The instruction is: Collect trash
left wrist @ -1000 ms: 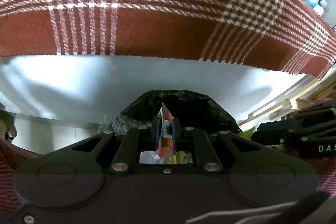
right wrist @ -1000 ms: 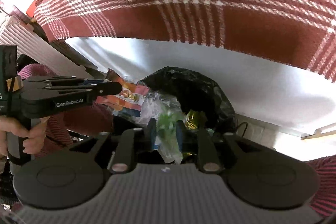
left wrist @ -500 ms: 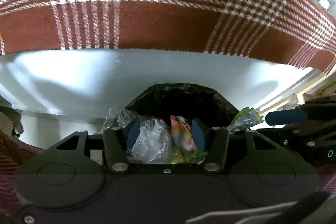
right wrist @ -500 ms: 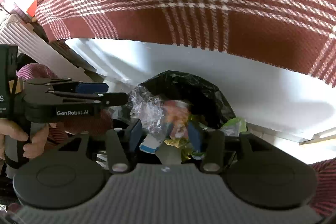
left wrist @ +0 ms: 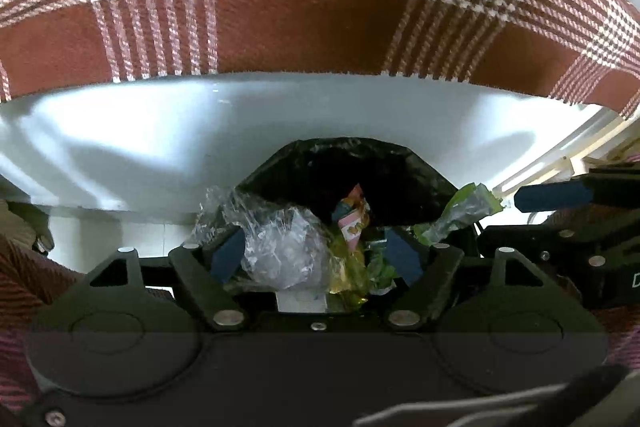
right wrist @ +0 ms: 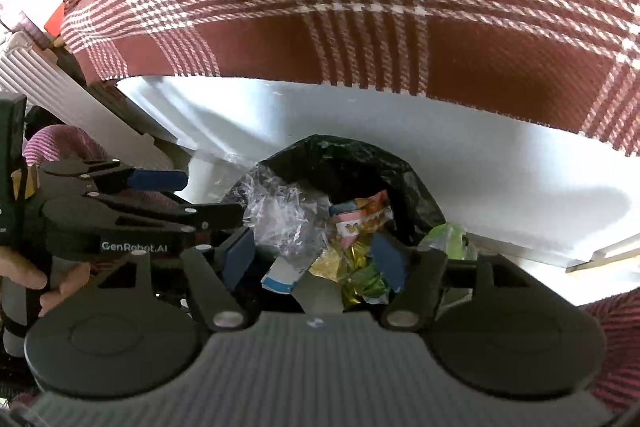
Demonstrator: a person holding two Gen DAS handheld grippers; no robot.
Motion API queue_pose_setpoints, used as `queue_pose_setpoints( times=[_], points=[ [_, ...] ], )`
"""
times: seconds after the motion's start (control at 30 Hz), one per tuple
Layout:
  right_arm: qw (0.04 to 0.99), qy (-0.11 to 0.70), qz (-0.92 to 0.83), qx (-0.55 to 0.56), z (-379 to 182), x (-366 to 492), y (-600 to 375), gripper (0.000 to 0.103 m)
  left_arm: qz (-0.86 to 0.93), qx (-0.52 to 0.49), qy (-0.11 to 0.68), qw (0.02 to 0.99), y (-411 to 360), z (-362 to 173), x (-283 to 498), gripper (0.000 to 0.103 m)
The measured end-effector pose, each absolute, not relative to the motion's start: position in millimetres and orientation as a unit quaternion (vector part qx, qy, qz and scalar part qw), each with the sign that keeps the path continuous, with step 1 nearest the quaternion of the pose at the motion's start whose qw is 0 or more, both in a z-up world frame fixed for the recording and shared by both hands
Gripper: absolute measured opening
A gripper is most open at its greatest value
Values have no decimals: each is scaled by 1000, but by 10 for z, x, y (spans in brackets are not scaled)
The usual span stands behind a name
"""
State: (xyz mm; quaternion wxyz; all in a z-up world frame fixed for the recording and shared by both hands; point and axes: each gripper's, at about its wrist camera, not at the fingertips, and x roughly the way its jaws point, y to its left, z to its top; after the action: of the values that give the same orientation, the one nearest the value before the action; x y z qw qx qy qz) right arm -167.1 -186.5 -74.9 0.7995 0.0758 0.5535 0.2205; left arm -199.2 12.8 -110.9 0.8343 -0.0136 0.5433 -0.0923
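Two hand-held grippers hang spread wide over a black trash bag [right wrist: 352, 163] heaped with wrappers.
Left gripper [left wrist: 316, 255] and right gripper [right wrist: 316, 259] grip nothing. The crumpled clear plastic [right wrist: 284, 223] and foil wrappers [right wrist: 352, 255] look light, soft and slippery; pinch a bunched fold.
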Motion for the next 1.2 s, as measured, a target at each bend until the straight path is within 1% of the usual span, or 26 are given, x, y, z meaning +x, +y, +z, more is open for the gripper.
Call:
queue_pose_setpoints(
  times=[0.3, 0.47, 1.2],
  points=[
    [800, 555, 214, 84, -776, -1697, -1886, 80, -87, -11, 547, 833, 108, -1115, -2011, 81],
    [800, 555, 210, 88, -781, -1704, -1894, 80, -83, 1, 553, 829, 81, -1138, -2022, 86],
    [800, 556, 205, 95, -803, -1731, -1919, 81, -91, 9, 558, 825, 41, -1154, -2023, 87]
  ],
)
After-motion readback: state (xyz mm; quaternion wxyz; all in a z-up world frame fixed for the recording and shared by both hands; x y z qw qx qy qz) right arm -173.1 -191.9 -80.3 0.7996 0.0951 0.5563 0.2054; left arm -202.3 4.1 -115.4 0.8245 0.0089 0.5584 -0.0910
